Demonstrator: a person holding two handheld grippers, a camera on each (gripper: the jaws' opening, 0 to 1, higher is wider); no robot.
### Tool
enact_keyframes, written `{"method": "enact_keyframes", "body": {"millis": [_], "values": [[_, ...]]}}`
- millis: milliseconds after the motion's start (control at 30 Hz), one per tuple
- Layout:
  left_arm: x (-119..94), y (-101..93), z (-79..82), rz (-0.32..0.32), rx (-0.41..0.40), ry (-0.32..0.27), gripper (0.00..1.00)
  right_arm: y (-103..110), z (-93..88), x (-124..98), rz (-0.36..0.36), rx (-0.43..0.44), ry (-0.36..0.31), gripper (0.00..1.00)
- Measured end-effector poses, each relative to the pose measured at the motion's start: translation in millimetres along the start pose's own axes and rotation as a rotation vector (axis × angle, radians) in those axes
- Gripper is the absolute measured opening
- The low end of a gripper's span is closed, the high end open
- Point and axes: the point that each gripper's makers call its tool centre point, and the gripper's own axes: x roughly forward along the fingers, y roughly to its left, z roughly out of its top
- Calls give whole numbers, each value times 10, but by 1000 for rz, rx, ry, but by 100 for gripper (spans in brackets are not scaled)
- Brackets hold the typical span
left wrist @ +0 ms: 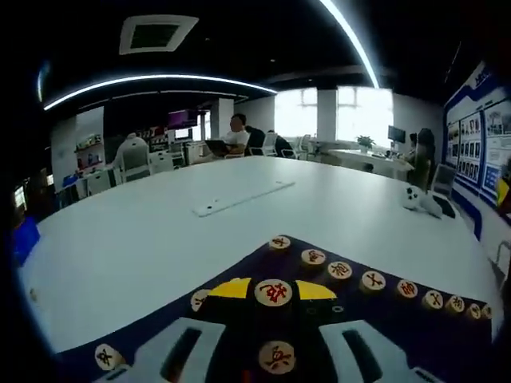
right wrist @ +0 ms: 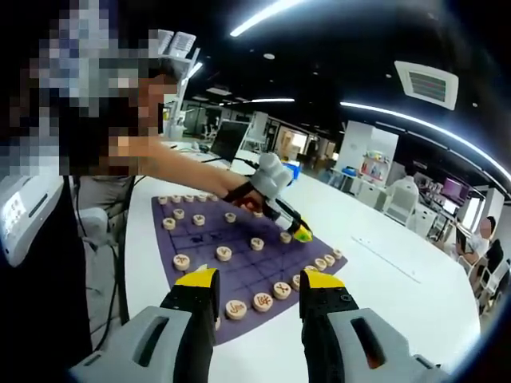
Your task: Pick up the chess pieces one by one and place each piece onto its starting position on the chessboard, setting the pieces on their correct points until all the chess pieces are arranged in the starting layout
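Big open office all around, dark ceiling with long light strips, and a huge white table (left wrist: pixel 160 239) taking up most of the left gripper view. At far left of that view sit white chairs (left wrist: pixel 134 155); up near the middle a person works at a laptop (left wrist: pixel 217 147), and a flat white strip (left wrist: pixel 242 199) lies on the bare tabletop.

Lower down is the dark purple chessboard (left wrist: pixel 351 307) with round wooden chess pieces (left wrist: pixel 372 280) lined up along its far edge, running off to the lower right. The left gripper (left wrist: pixel 273 291) sits low at the bottom centre, and its yellow tips look like they're clamped on one red-marked piece (left wrist: pixel 273 292). Another piece (left wrist: pixel 277 357) lies between the grey jaw bodies below it.

Over in the right gripper view, a person stands at upper left, arm stretched out across the board (right wrist: pixel 239 255). That hand (right wrist: pixel 263 182) holds the other gripper, whose yellow tip (right wrist: pixel 302 233) reaches down just beside a piece (right wrist: pixel 286 237) at the right side of the mat. More pieces run along the far edge and the near edge (right wrist: pixel 263 301).

At the bottom, the right gripper (right wrist: pixel 254 281) hangs above the board's near edge, jaws spread apart with nothing between them.
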Motion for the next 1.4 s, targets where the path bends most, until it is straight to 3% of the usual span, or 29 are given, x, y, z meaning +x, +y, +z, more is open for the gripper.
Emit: {"method": "enact_keyframes", "body": {"millis": [167, 433, 567, 667, 867, 1033, 1100, 1400], "values": [[53, 48, -121, 18, 3, 35, 21, -33, -6, -11, -11, 4, -1, 41], [84, 8, -128, 6, -27, 35, 26, -26, -22, 0, -7, -1, 7, 41], [66, -18, -86, -7, -30, 30, 29, -18, -28, 3, -6, -2, 9, 41], [-33, -32, 48, -10, -35, -8, 29, -19, -32, 4, -6, -2, 10, 41], [-387, 120, 438, 15, -42, -102, 33, -20, -23, -8, -8, -3, 7, 41], [-843, 342, 665, 86, -18, -180, 36, -10, 0, -27, -8, -7, 2, 41], [-1105, 353, 594, 113, 43, -151, 36, -10, 7, -30, -9, -8, 0, 41], [-1913, 121, 417, 96, 74, -243, 44, -17, 34, -31, -16, -9, -4, 41]]}}
